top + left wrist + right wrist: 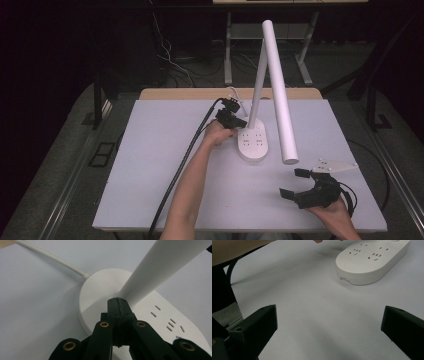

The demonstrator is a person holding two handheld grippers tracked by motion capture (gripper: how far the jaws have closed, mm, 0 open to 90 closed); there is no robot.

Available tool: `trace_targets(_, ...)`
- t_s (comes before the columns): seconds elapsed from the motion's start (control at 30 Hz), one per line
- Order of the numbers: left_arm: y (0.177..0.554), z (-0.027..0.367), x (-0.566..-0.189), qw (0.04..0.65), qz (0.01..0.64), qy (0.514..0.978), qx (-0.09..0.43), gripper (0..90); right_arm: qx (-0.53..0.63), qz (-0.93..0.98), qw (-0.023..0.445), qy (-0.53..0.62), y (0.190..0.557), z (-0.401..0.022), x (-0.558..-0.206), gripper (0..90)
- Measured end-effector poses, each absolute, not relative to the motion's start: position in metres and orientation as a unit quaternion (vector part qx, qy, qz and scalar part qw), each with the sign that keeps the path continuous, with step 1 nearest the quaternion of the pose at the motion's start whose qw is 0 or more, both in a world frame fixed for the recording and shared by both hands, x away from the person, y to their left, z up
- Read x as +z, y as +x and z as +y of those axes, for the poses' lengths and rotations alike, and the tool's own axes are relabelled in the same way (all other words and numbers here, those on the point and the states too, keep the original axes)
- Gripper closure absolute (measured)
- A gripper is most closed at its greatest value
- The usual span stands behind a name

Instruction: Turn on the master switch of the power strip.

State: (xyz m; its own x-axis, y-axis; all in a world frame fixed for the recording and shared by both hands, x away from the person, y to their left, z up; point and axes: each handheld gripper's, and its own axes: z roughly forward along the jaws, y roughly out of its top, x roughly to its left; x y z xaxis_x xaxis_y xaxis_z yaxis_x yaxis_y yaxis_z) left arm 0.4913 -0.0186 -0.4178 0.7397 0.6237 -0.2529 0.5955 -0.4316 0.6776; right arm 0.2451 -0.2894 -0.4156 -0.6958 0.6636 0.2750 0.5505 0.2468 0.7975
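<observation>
1. A pale grey bench (pixel 165 165) stands in a dark room, cables on the floor behind.
2. A white lamp (pixel 254 142) stands mid-bench.
3. Left tongs (pixel 238 121) closed at its base; right tongs (pixel 296 182) open, well apart.

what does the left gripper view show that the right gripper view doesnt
Left gripper view: the left gripper with its jaws shut, tips over the lamp base where the white lamp stem rises, plus the white power cord trailing off across the table.

Right gripper view: the right gripper with jaws wide open above bare table, and a forearm at the top left.

Both: the white base with its socket slots and the pale tabletop.
</observation>
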Motion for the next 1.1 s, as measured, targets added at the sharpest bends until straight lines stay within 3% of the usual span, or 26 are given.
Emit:
trace_targets(0.33, 0.483, 0.006, -0.402, 0.436, 0.356, 0.826, 0.02, 89.9, 0.477, 0.787, 0.059, 0.387, 0.245, -0.29, -0.416, 0.1)
trace_targets(0.53, 0.474, 0.022, -0.391, 0.448, 0.345, 0.825, 0.03, 75.8, 0.477, 0.787, 0.059, 0.387, 0.245, -0.29, -0.416, 0.1)
trace_targets(0.8, 0.457, 0.042, -0.377, 0.485, 0.351, 0.801, 0.017, 44.8, 0.477, 0.787, 0.058, 0.387, 0.245, -0.29, -0.415, 0.1)
trace_targets(0.9, 0.451, 0.051, -0.372, 0.472, 0.341, 0.813, 0.026, 34.6, 0.478, 0.787, 0.059, 0.386, 0.245, -0.29, -0.415, 0.1)
trace_targets(1.1, 0.437, 0.068, -0.362, 0.472, 0.34, 0.813, 0.024, 23.5, 0.478, 0.787, 0.06, 0.385, 0.245, -0.289, -0.416, 0.1)
